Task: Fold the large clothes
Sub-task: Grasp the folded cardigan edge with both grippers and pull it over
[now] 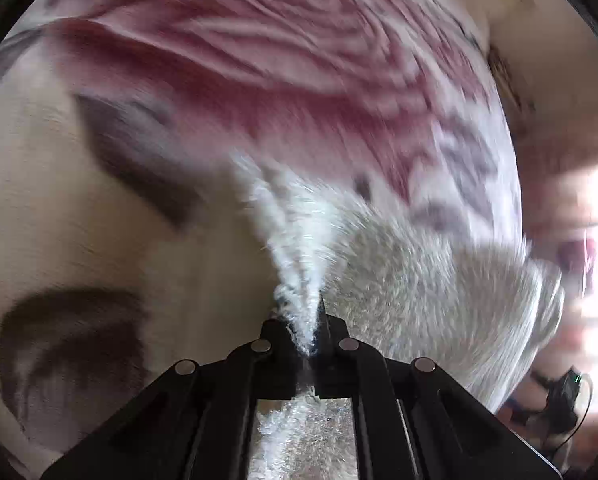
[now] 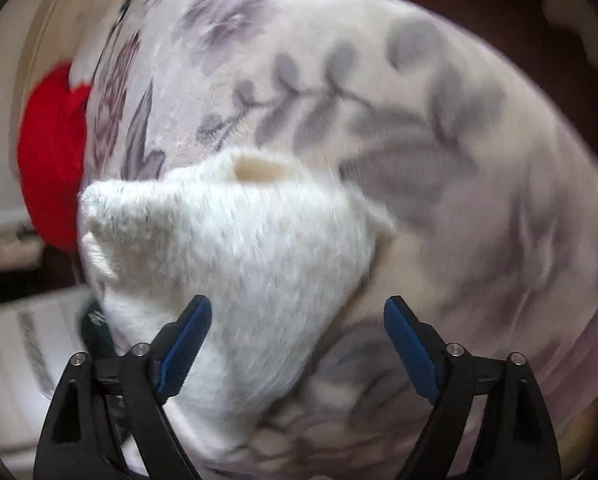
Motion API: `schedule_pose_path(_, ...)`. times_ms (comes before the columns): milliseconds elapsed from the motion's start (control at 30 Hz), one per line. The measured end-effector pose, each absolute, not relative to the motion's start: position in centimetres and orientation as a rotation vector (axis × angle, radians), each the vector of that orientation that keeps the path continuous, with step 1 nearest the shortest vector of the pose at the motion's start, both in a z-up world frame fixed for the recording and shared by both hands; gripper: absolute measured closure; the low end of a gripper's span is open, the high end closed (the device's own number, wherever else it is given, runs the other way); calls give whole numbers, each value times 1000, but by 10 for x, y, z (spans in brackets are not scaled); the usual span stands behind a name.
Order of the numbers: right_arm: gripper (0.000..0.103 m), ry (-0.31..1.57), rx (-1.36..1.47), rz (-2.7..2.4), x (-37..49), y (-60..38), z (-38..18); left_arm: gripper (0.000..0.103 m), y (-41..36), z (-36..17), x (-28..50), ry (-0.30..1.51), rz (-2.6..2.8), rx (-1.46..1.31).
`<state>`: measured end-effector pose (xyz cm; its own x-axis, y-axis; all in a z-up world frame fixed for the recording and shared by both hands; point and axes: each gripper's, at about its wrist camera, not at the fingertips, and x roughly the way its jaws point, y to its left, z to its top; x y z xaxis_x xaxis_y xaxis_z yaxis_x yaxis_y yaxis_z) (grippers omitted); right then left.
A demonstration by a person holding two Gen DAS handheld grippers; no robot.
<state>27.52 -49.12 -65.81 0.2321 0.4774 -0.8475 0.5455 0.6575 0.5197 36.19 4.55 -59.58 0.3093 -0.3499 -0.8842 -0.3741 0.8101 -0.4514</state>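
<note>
A fuzzy white knitted garment (image 1: 419, 280) lies on a floral bedspread (image 1: 239, 80). My left gripper (image 1: 305, 332) is shut on a pinched fold of the white garment, which fans out ahead and to the right. In the right wrist view the same white garment (image 2: 239, 240) sits bunched in a mound with an opening at its top. My right gripper (image 2: 297, 320) is open, its blue-padded fingers (image 2: 187, 340) spread wide just above the garment's near edge; the left pad overlaps the fabric, and nothing is held.
The bedspread (image 2: 439, 160) has pink rose and grey leaf prints and covers most of both views. A red cloth item (image 2: 51, 152) lies at the bed's far left edge. A bright window glare and a dark cabled device (image 1: 563, 396) are at the right.
</note>
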Motion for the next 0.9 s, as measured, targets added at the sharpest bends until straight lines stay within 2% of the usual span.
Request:
schedule_pose_path(133,9,1416,860,32,319,-490,-654,100,73,-592,372,1259,31,-718)
schedule_pose_path(233,9,1390,807,131,343,-470,-637,99,66,-597,378,1328,-18,-690)
schedule_pose_path(267,9,1381,775,163,359,-458,-630,95,65,-600,378,1352,-32,-708)
schedule_pose_path(367,9,1377,659,286,392,-423,-604,93,72,-599,364,1390,-20,-826)
schedule_pose_path(400,9,1385,612,316,400,-411,-600,89,71,-595,362,1387,-5,-837)
schedule_pose_path(433,8,1394,566,334,408,-398,-599,78,72,-589,356,1386,19,-837)
schedule_pose_path(467,6,1408,494,338,423,-383,-601,63,71,-583,351,1375,24,-839)
schedule_pose_path(533,4,1449,390,323,438,-367,-607,42,68,-570,343,1342,21,-844)
schedule_pose_path(600,4,1505,299,363,457,-351,-620,42,64,-561,341,1325,30,-852)
schedule_pose_path(667,9,1549,277,438,468,-341,-626,42,53,-546,347,1304,7,-848)
schedule_pose_path(700,19,1549,266,458,472,-337,-624,42,46,-539,352,1287,-12,-831)
schedule_pose_path(733,59,1542,241,462,475,-334,-622,42,35,-532,359,1274,-39,-808)
schedule_pose_path(767,77,1537,208,463,479,-329,-622,42,22,-526,369,1271,-70,-789)
schedule_pose_path(800,87,1560,198,437,482,-328,-624,42,8,-521,379,1274,-110,-779)
schedule_pose_path(833,91,1581,218,409,484,-329,-625,42,-8,-518,390,1279,-152,-768)
schedule_pose_path(900,91,1599,274,387,486,-329,-621,42,-40,-515,409,1281,-230,-740)
